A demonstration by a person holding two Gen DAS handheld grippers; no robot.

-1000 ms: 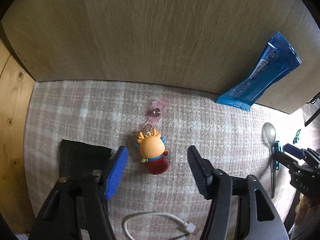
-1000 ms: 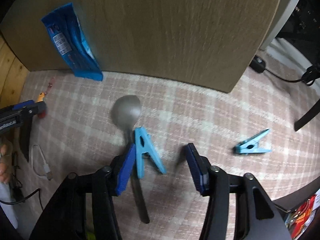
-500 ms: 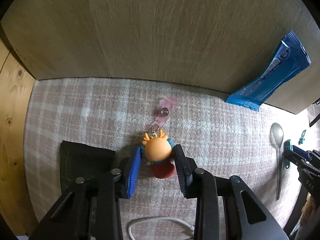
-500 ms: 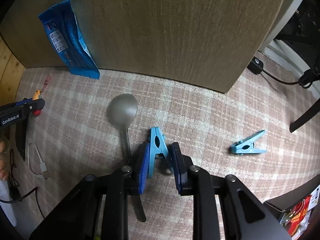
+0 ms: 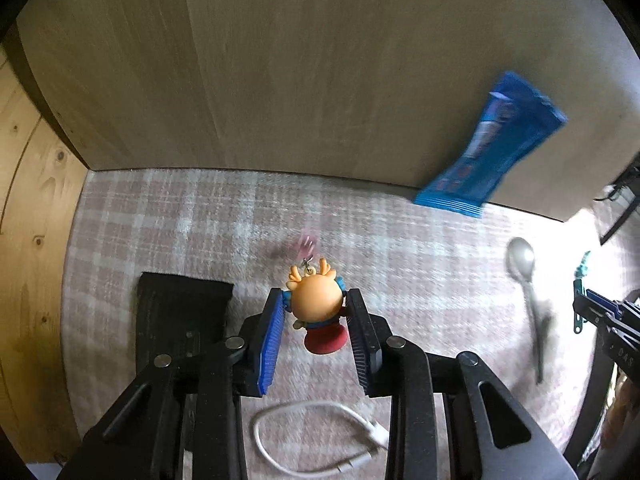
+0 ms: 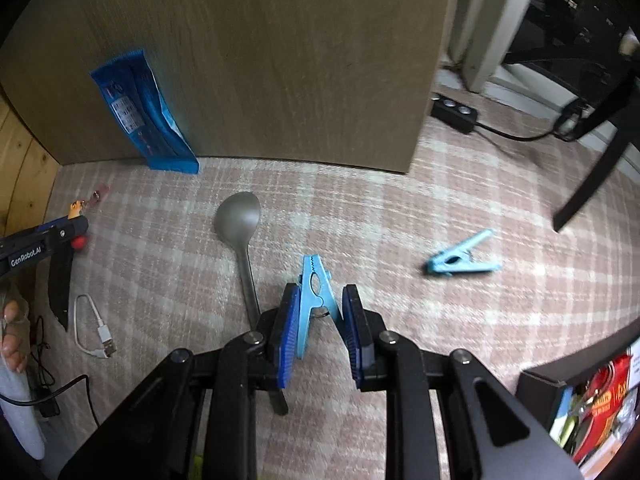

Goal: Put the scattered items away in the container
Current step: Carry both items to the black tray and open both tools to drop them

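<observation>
Left wrist view: your left gripper (image 5: 316, 316) is closed on the doll keychain (image 5: 318, 306), frame centre, lifted off the checked cloth (image 5: 160, 232). Right wrist view: your right gripper (image 6: 320, 320) clamps a blue clothespin (image 6: 316, 300) at centre; a second clothespin (image 6: 460, 260) lies centre right.

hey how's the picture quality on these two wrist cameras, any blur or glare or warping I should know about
Left wrist view: motion blur smears the blue packet and spoon, bright glare washes out the right edge, and the toy figure in the left gripper stays sharp. Right wrist view: evenly lit, the loose clothespin slightly blurred, the held clothespin in the right gripper crisp. Both show fisheye bending and dark corners.
</observation>
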